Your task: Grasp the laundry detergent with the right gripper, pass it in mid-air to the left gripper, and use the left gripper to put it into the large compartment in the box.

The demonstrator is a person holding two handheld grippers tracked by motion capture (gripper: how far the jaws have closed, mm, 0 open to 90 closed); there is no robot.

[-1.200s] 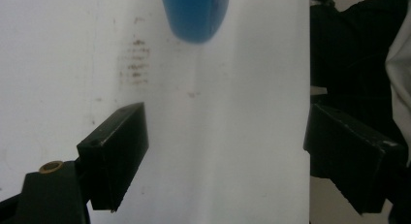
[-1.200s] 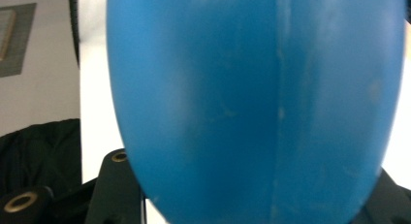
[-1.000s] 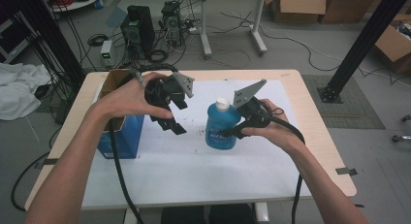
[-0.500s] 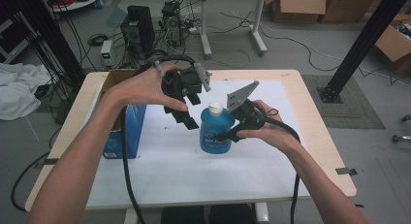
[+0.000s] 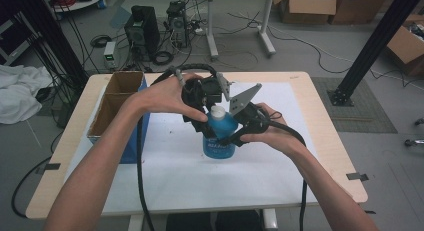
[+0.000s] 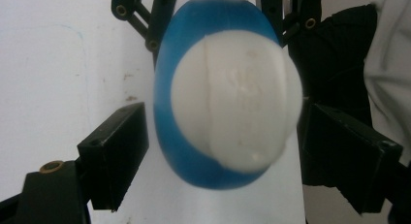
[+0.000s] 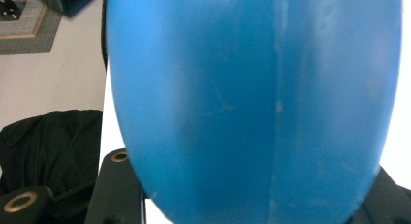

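Table (image 5: 320, 156) with a pale wooden rim carries a white sheet across most of its top. Toward nine o'clock on it stands an open cardboard box (image 5: 112, 108) with blue outer walls, two compartments showing from above.

Near the middle of the sheet stands the blue bottle (image 5: 218, 136), upright, its white cap (image 5: 218, 111) at the top. In the left gripper view the same bottle is seen from straight above, the round white cap (image 6: 235, 120) over the blue shoulders.

The right gripper (image 5: 235, 139) comes in from three o'clock and is clamped on the bottle's body; in the right gripper view the blue wall (image 7: 252, 103) rises directly between its black jaws, with both pads pressed against the sides low in that view.

The left gripper (image 5: 210, 116) sits over the bottle from eleven o'clock, pointing down at the cap. Its jaws stand apart, one at either side of the cap, at nine and three o'clock in the left gripper view. There a narrow gap shows between the left pad and the bottle; the right pad lies close to the cap's edge, and whether it touches cannot be told.
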